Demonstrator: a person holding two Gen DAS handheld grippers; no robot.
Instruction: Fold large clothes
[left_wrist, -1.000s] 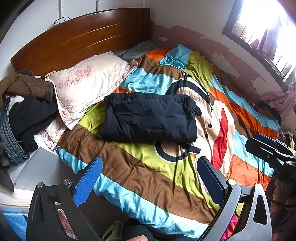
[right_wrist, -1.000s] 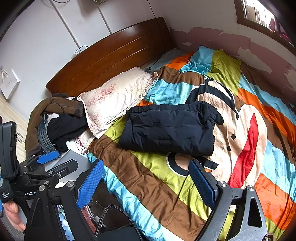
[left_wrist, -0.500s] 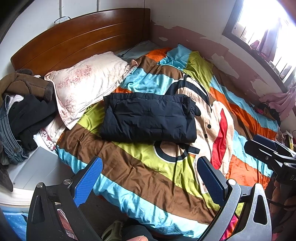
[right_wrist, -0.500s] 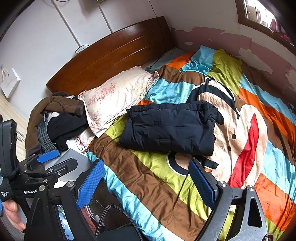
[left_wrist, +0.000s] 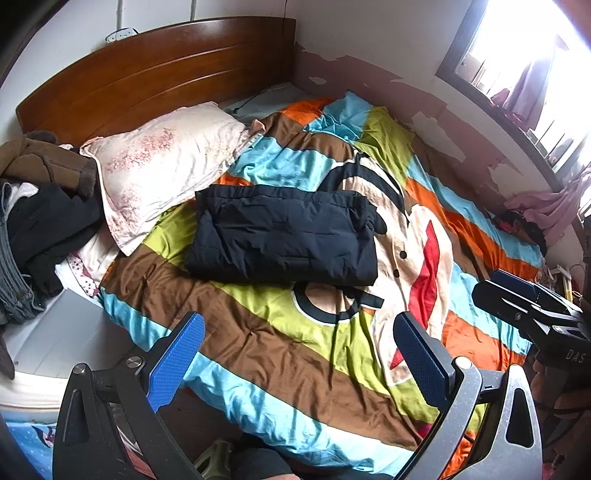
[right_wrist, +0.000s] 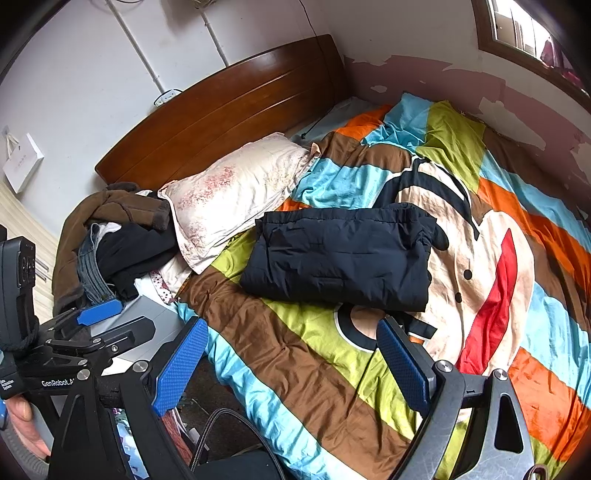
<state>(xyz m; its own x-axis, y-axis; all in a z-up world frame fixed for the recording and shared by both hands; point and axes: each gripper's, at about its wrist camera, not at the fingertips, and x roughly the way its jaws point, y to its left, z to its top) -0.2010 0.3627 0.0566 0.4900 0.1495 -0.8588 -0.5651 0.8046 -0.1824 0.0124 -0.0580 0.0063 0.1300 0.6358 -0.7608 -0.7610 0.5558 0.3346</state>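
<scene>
A dark navy padded jacket (left_wrist: 284, 236) lies folded into a flat rectangle in the middle of the striped quilt (left_wrist: 280, 350); it also shows in the right wrist view (right_wrist: 340, 258). My left gripper (left_wrist: 295, 358) is open and empty, held back above the near edge of the bed. My right gripper (right_wrist: 291, 358) is open and empty too, well short of the jacket. The right gripper also shows at the right edge of the left wrist view (left_wrist: 532, 310), and the left gripper at the left of the right wrist view (right_wrist: 92, 325).
A floral pillow (left_wrist: 166, 162) lies left of the jacket by the wooden headboard (left_wrist: 155, 77). A heap of brown, black and denim clothes (left_wrist: 33, 206) sits at the bed's left corner. A wall with a window (left_wrist: 524, 66) runs along the far side. Pink cloth (left_wrist: 546, 210) lies far right.
Almost nothing has changed. Both views have shifted very slightly; the jacket and both grippers stay as they were.
</scene>
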